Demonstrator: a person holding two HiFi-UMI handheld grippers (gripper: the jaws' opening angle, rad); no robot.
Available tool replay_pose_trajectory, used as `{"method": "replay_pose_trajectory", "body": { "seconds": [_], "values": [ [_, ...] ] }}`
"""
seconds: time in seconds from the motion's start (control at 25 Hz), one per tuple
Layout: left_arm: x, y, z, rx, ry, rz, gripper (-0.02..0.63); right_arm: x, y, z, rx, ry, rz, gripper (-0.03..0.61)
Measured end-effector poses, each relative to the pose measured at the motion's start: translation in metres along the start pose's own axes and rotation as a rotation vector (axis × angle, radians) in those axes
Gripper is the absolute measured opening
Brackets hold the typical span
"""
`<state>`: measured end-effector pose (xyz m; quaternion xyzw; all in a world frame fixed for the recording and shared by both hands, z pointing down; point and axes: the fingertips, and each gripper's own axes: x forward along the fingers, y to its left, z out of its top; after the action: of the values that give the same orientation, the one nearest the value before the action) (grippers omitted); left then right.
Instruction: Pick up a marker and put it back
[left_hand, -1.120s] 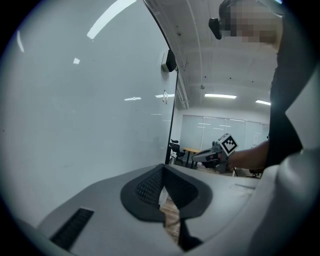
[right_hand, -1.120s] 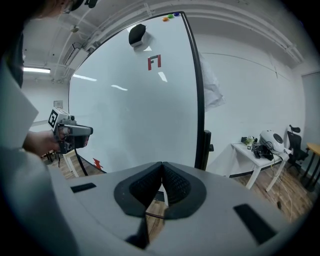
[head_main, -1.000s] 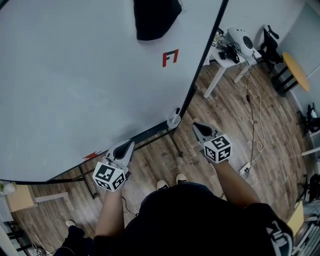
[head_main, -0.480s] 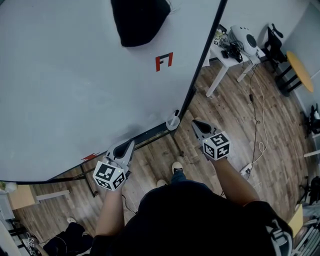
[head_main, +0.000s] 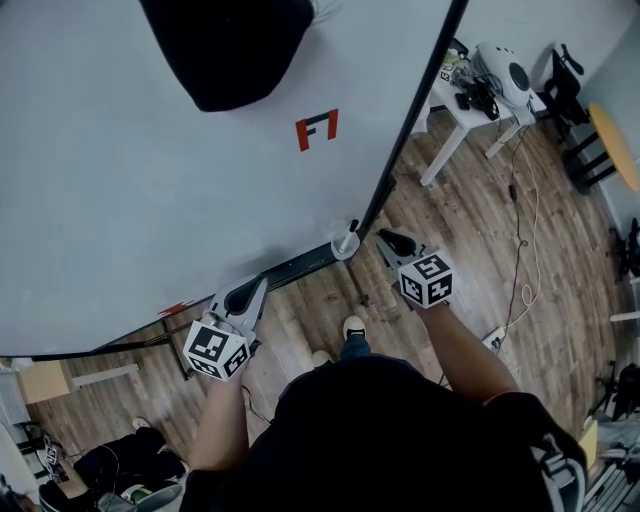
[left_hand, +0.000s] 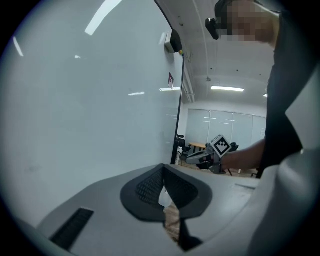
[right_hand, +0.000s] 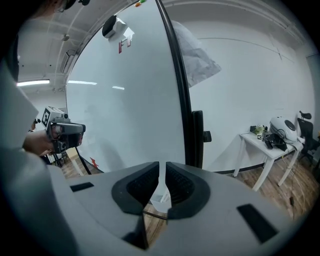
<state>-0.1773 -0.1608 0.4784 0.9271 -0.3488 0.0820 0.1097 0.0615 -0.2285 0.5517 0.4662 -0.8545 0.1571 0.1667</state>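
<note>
A white cup hangs at the right end of the whiteboard's tray, with a dark marker standing in it. My right gripper is just right of the cup, a short gap away, its jaws shut on nothing. In the right gripper view the cup shows low between the pads. My left gripper points at the tray further left and is shut and empty. In the left gripper view, the left gripper faces along the whiteboard, and the right gripper shows ahead.
The big whiteboard carries a red mark and a dark shape near its top. A white table with a white device stands at the right. Cables and a power strip lie on the wood floor.
My right gripper has moved left and forward, closer to the cup. The left gripper has hardly moved. The person has stepped forward.
</note>
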Motion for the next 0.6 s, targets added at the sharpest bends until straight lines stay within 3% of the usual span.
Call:
{"method": "replay_pose_trajectory", "body": {
  "seconds": [0.6],
  "values": [
    [0.032,0.023,-0.018,-0.053,0.043,0.057,0.012,0.079,-0.028,-0.048,0.06,0.137,0.095,0.058]
  ]
}}
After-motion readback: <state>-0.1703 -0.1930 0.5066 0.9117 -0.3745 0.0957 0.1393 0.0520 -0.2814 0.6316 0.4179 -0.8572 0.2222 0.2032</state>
